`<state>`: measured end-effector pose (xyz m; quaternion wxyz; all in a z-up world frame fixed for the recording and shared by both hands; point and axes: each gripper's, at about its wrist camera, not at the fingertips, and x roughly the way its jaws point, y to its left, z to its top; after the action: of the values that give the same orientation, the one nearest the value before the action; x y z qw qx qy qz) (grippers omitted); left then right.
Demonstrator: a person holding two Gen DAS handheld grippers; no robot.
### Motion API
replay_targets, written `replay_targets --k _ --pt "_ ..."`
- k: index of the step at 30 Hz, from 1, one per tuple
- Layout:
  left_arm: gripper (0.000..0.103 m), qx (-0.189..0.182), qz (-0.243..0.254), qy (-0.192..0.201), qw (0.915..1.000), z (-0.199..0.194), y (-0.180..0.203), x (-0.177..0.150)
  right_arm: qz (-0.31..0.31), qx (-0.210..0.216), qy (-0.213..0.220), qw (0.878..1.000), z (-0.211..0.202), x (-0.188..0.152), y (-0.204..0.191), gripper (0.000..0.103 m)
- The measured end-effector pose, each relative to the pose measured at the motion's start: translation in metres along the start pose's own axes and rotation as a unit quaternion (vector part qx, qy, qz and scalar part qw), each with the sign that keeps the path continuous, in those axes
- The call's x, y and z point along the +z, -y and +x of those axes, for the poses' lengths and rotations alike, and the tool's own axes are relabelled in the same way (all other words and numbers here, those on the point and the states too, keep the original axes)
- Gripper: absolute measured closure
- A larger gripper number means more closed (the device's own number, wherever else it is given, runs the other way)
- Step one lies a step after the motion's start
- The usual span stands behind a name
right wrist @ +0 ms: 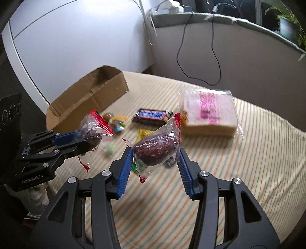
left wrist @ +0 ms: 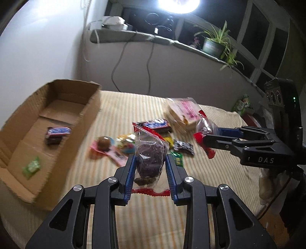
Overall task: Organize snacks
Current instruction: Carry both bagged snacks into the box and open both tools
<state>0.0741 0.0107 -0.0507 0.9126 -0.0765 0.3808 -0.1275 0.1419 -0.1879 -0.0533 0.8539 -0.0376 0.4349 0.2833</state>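
My left gripper [left wrist: 150, 159] is shut on a clear red-edged packet with a dark snack [left wrist: 149, 157], held above the striped table; it also shows in the right wrist view [right wrist: 89, 136]. My right gripper [right wrist: 155, 151] is shut on a like dark snack packet [right wrist: 156, 147], also seen in the left wrist view [left wrist: 204, 130]. The open cardboard box [left wrist: 89, 107] stands at the left and holds a chocolate bar [left wrist: 57, 134] and a green candy [left wrist: 31, 166]. Loose snacks lie mid-table: a chocolate bar [left wrist: 155, 125], a wrapped sandwich [right wrist: 208, 113], a brown ball sweet [left wrist: 104, 142].
The striped cloth [right wrist: 248, 162] covers the table. A window ledge with cables and a potted plant [left wrist: 214, 44] runs behind. A bright lamp [left wrist: 178, 4] glares at the top. A green packet [left wrist: 242, 103] sits at the far right edge.
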Motion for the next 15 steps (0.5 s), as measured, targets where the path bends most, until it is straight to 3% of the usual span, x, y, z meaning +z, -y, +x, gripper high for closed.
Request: replay_targets --k 15 --pt "0.073 0.059 -0.053 0.043 0.9959 -0.037 -0.075 0.009 -0.053 0.028 0.022 0.998 0.027 0.068 -0.061 0.053"
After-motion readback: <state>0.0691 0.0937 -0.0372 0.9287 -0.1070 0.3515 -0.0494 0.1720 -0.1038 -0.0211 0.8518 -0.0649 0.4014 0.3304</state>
